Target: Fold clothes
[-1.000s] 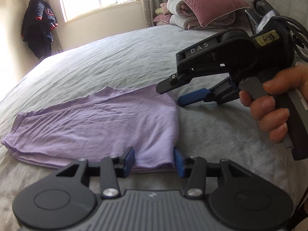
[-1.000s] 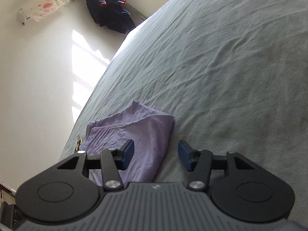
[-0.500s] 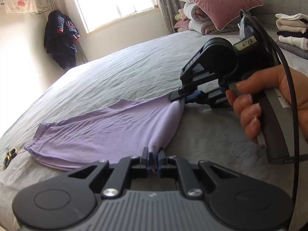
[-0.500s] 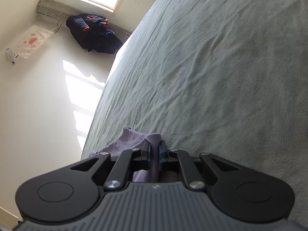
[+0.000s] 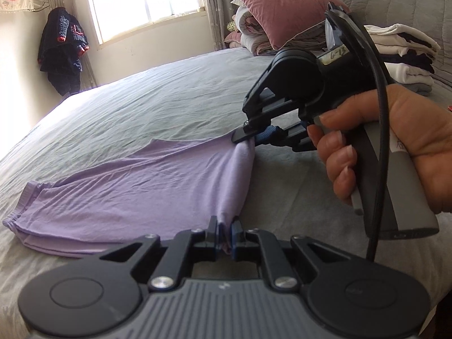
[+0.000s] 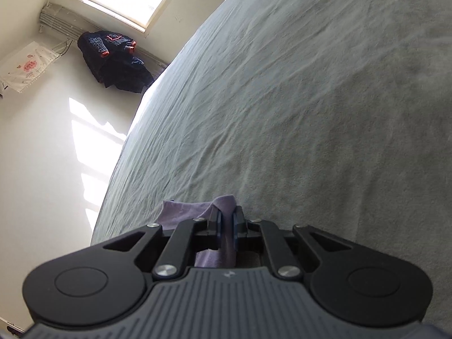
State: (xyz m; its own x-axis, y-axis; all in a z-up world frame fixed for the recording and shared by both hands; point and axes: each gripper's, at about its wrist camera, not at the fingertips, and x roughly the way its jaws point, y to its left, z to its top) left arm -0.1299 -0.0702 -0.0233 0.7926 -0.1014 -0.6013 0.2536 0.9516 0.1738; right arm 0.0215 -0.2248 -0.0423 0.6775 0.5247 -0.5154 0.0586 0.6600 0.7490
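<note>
A lilac garment [image 5: 127, 192] lies half folded on the grey bed [image 5: 158, 107], stretching left from both grippers. My left gripper [image 5: 225, 237] is shut on its near right corner, the cloth bunched between the blue pads. A hand [image 5: 395, 141] holds my right gripper [image 5: 254, 137], which is shut on the far right corner; that edge is lifted off the bed and pulled taut between the two grippers. In the right wrist view only a small fold of the lilac garment [image 6: 197, 209] shows ahead of the right gripper [image 6: 226, 226], pinched between its fingers.
A pink pillow [image 5: 276, 2] and rolled bedding sit at the head of the bed. A stack of folded clothes [image 5: 406, 53] lies at the far right. A dark jacket [image 5: 62, 48] hangs by the window. Bare grey sheet spreads beyond the garment.
Both grippers went from open beside the garment's right edge to shut on its two corners. That edge has since risen off the bed and drawn taut.
</note>
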